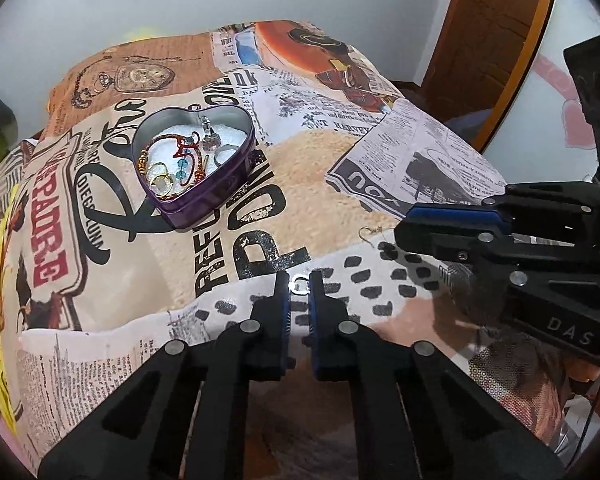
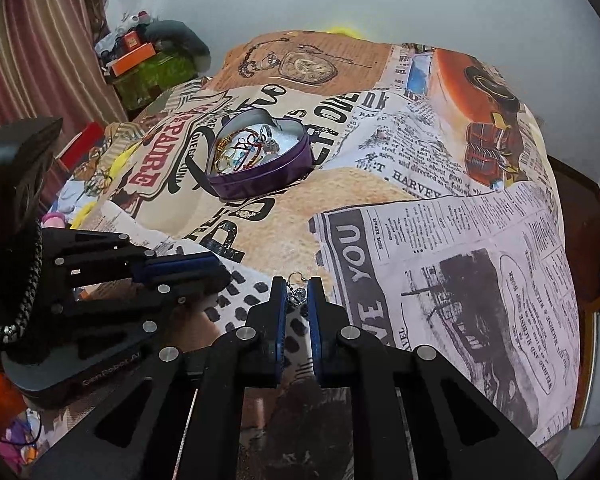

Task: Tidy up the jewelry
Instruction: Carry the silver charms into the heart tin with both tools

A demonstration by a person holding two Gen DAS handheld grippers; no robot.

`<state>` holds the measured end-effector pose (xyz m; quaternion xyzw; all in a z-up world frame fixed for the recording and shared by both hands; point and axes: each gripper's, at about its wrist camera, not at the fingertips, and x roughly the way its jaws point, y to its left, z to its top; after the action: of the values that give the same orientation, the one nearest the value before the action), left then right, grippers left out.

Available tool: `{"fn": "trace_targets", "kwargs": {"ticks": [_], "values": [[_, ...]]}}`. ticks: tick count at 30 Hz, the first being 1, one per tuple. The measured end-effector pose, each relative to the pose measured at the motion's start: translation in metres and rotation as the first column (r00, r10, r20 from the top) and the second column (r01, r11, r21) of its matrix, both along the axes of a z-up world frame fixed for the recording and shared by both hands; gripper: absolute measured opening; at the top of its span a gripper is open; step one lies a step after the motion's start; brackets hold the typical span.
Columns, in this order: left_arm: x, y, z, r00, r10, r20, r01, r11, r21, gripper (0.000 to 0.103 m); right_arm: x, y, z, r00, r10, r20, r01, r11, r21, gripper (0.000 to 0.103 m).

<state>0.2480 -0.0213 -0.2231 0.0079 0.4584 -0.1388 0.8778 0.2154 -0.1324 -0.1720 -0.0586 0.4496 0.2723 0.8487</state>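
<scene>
A purple heart-shaped tin [image 1: 204, 196] lies on the printed cloth and holds rings, bangles and beaded pieces; it also shows in the right wrist view [image 2: 260, 186]. My left gripper [image 1: 299, 285] is nearly shut around a small silver ring [image 1: 300, 283] on the cloth. My right gripper [image 2: 298, 294] is nearly shut around a silver heart earring [image 2: 297, 295] with a hook. The hook [image 1: 367, 233] shows in the left wrist view beside the right gripper [image 1: 400, 236]. The left gripper also shows at the left of the right wrist view [image 2: 220, 270].
The printed collage cloth [image 1: 320, 184] covers a raised surface that drops off at the edges. A green box with orange items [image 2: 148, 68] stands far left. A wooden door [image 1: 488, 32] is at the right. Striped curtain [image 2: 32, 40] hangs at the left.
</scene>
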Motion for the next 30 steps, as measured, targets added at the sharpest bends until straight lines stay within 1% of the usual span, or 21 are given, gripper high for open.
{"fn": "trace_targets", "kwargs": {"ticks": [4,7,13,16,19,23,30], "values": [[-0.004,0.004,0.005,1.000,0.022,0.005,-0.022,1.000,-0.013,0.007,-0.002,-0.003,0.009,1.000,-0.012,0.012,0.012,1.000,0.009,0.009],[-0.007,0.008,0.014,0.999,0.039,0.023,-0.039,0.999,-0.013,0.007,-0.002,-0.005,0.018,0.999,-0.022,0.028,0.022,1.000,0.019,0.009],[-0.013,0.024,0.046,0.993,0.077,0.095,-0.075,0.997,-0.031,0.007,-0.004,-0.004,0.038,0.997,-0.032,0.069,0.030,0.999,0.039,0.009],[-0.014,0.033,0.062,0.985,0.102,0.138,-0.098,0.995,-0.035,0.007,-0.004,-0.001,0.048,0.995,-0.031,0.091,0.026,0.998,0.048,0.009],[-0.014,0.042,0.072,0.977,0.129,0.167,-0.123,0.991,-0.045,0.007,-0.003,0.003,0.056,0.994,-0.031,0.108,0.025,0.998,0.057,0.009],[-0.010,0.052,0.079,0.970,0.153,0.190,-0.145,0.988,-0.057,0.007,0.000,0.008,0.064,0.992,-0.033,0.124,0.024,0.997,0.070,0.009],[-0.002,0.062,0.081,0.963,0.169,0.211,-0.158,0.985,-0.066,0.007,0.010,0.022,0.071,0.990,-0.030,0.139,0.018,0.996,0.089,0.009]]}}
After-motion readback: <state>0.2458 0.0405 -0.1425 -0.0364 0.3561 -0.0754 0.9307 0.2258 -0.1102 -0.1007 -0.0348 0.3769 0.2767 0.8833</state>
